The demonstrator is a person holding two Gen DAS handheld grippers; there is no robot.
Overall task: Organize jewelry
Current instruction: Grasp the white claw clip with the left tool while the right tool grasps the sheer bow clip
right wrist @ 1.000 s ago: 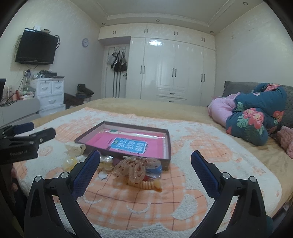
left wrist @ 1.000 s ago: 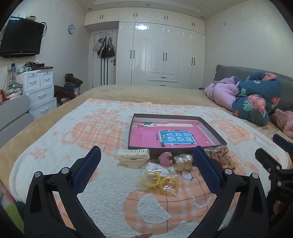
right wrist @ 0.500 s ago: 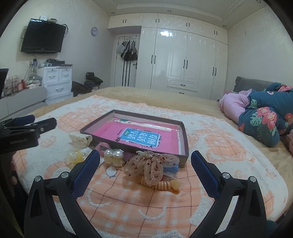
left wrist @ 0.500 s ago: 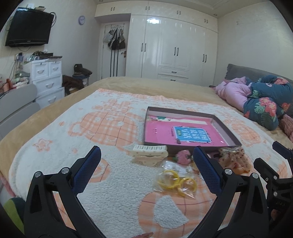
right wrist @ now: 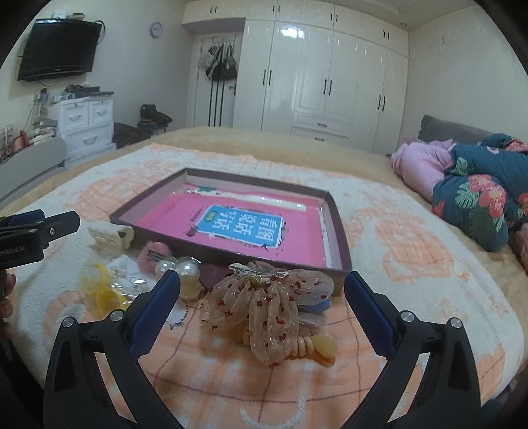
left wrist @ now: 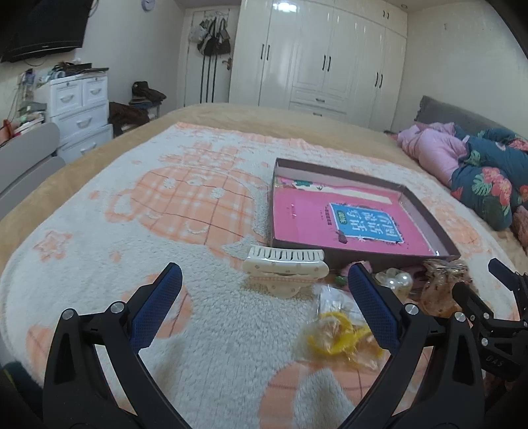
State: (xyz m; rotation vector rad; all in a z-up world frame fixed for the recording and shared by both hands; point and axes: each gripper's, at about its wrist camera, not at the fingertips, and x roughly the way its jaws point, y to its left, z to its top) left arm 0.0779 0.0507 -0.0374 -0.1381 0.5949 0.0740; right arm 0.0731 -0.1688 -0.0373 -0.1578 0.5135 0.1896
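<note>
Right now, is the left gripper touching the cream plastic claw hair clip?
Apart. The left wrist view shows the open left gripper short of the cream plastic claw hair clip, with white fleece blanket visible between its fingertips and the clip.

A bedroom with pale walls and a large bed

White glossy wardrobes [right wrist: 333, 85] filled the far wall, bags hanging on the door [right wrist: 219, 62] beside them. A black television [right wrist: 59, 49] and a round clock [right wrist: 156, 29] hung on the left wall above a white drawer unit [right wrist: 87, 123]. Tan bedding [left wrist: 264, 120] lay under a peach-checked fleece blanket [left wrist: 148, 211]; floral quilts [right wrist: 478, 184] were heaped at right.
</note>
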